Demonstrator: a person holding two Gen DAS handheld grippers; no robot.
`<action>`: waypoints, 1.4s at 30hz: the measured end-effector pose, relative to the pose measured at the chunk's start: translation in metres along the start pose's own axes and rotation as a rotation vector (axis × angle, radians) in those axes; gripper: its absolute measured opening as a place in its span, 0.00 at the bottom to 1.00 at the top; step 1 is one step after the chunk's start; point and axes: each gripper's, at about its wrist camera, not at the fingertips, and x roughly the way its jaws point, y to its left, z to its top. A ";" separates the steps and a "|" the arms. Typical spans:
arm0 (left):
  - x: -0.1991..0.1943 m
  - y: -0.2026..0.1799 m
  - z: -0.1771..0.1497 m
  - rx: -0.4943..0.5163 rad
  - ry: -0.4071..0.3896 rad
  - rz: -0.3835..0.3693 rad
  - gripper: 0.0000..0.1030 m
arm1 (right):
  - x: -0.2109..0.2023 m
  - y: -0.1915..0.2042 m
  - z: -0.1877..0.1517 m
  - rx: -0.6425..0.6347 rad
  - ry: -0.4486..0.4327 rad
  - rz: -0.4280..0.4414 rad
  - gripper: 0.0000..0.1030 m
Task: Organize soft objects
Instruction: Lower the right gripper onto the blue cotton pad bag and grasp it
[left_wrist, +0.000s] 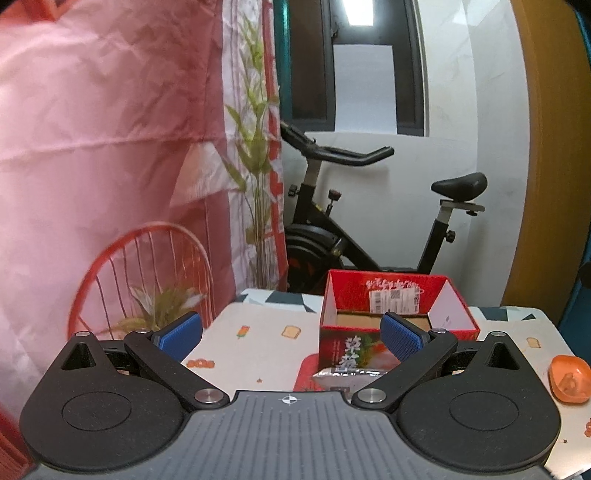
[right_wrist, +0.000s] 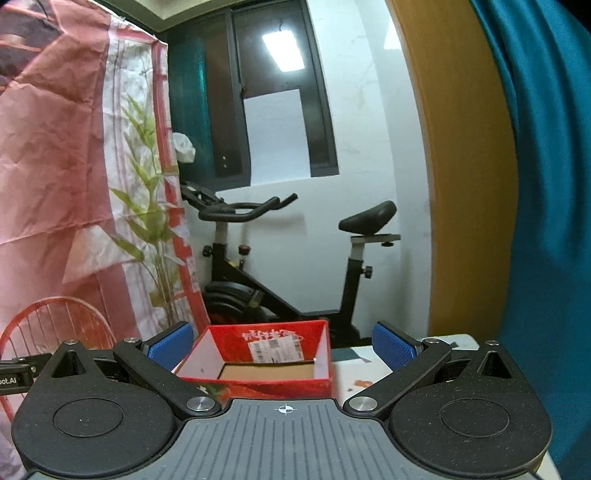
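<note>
Early in the sorting, by the look of it: red box (left_wrist: 399, 325) open-topped on the worktop (left_wrist: 258, 343), cardboard floor bare, nothing soft inside yet.

Left of the box, off the worktop edge: a red wire chair (left_wrist: 147, 280) against a pink curtain (left_wrist: 92, 147). Left gripper (left_wrist: 291, 334) raised level above the near side of the box, aimed across it toward the exercise bike (left_wrist: 369, 221) behind; jaws spread wide, nothing between the blue pads (left_wrist: 181, 334). Just in front of the box, tight against its near wall: a silvery foil packet (left_wrist: 347, 376), likely one of the soft things to stow, partly hidden under the gripper body. Right of the box, near the worktop edge: a small orange dish (left_wrist: 569, 380).

Right gripper (right_wrist: 282, 345) level too and close behind the box (right_wrist: 258, 362), box rim showing between its pads; jaws wide apart, empty. Further right of the box, a wooden door frame (right_wrist: 461, 166) and a teal curtain (right_wrist: 546, 221).

Next move, probably: tip one gripper down toward the packet, close gently on a loose edge, lift clear of the box wall, release inside. Risk: foil slipping or crumpling under a hard pinch.
</note>
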 end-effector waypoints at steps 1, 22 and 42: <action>0.005 0.002 -0.003 -0.005 0.005 -0.002 1.00 | 0.005 -0.003 -0.006 0.001 0.001 0.002 1.00; 0.130 0.019 -0.110 -0.021 0.212 -0.084 1.00 | 0.121 0.018 -0.154 -0.090 0.298 0.017 1.00; 0.191 0.015 -0.156 -0.099 0.442 -0.158 1.00 | 0.156 0.017 -0.212 -0.076 0.482 0.113 0.79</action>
